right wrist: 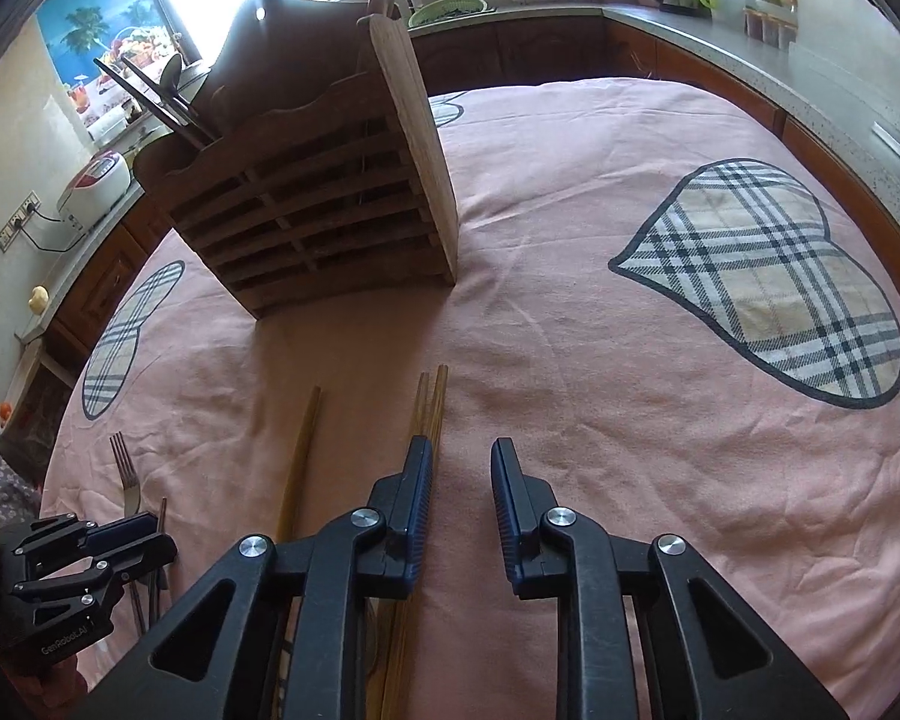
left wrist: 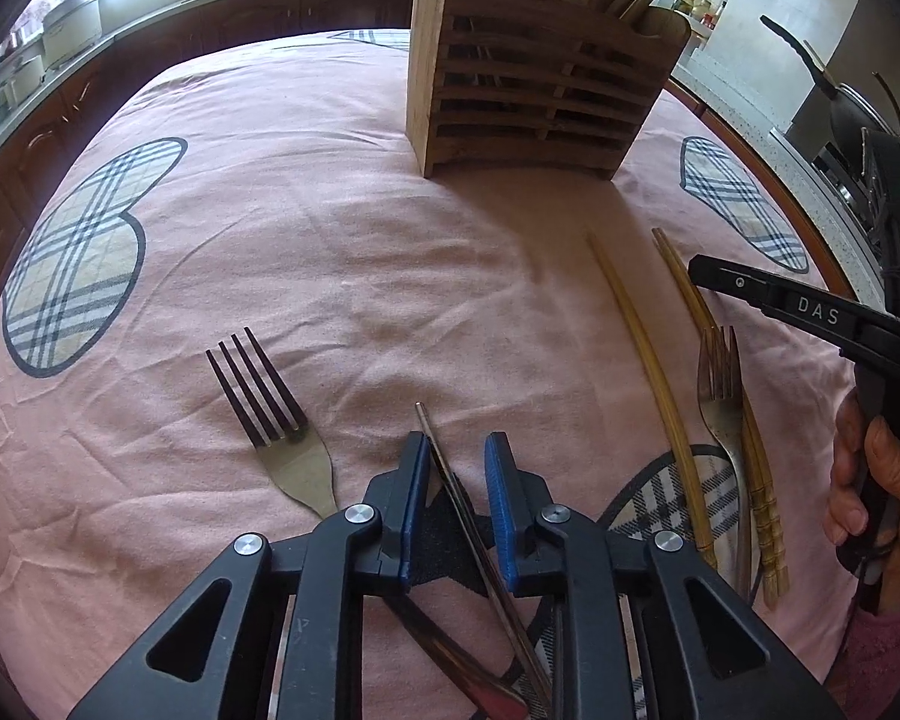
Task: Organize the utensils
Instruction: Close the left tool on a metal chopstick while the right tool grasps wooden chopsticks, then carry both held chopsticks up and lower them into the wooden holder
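Wooden holder (left wrist: 534,78) stands at 12 o'clock on the pink cloth (left wrist: 342,252), already containing a few chopsticks. Left gripper (left wrist: 457,456): jaws apart, straddling a dark metal chopstick (left wrist: 450,480), not clamped. Right gripper (right wrist: 462,462): jaws apart, empty, beside bamboo chopsticks (right wrist: 429,414). Two forks (left wrist: 270,408) remain loose, one at 9 o'clock, one at 3 o'clock. Judged early; most sorting left.
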Motion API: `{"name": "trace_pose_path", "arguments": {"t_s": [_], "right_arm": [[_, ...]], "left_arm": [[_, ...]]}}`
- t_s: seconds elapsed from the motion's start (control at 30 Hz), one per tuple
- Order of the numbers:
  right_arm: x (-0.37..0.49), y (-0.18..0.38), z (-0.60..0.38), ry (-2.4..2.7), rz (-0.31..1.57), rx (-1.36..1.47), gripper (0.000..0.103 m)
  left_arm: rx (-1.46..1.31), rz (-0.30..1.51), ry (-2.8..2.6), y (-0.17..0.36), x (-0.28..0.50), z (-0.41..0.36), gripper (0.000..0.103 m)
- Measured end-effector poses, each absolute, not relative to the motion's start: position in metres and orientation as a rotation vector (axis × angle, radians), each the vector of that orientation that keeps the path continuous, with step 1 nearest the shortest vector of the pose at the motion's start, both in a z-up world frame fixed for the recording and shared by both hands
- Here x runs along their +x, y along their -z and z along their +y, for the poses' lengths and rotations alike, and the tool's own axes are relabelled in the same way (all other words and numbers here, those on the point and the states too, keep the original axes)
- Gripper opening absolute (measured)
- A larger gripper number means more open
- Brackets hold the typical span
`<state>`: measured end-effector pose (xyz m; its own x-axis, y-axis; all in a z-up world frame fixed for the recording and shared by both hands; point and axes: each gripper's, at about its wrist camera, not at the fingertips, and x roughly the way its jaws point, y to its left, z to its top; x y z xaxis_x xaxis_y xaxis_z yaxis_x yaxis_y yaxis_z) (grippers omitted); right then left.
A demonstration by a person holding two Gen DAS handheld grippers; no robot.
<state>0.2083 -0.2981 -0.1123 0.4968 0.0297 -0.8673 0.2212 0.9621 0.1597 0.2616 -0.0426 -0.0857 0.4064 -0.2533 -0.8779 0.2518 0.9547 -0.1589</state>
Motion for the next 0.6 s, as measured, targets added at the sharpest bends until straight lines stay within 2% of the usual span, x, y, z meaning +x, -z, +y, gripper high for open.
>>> {"name": "trace_pose_path", "arguments": {"t_s": [0.1, 0.6], "right_arm": [[0.215, 0.117, -0.296, 0.122, 1.063, 0.242, 0.014], [0.237, 0.121, -0.285, 0.096, 1.109, 0.179, 0.011]], "left_arm": [[0.002, 1.104, 0.313, 0.086, 0.263, -0.041, 0.010], [0.015, 1.111, 0.323, 0.085, 0.263, -0.041, 0.010]]}}
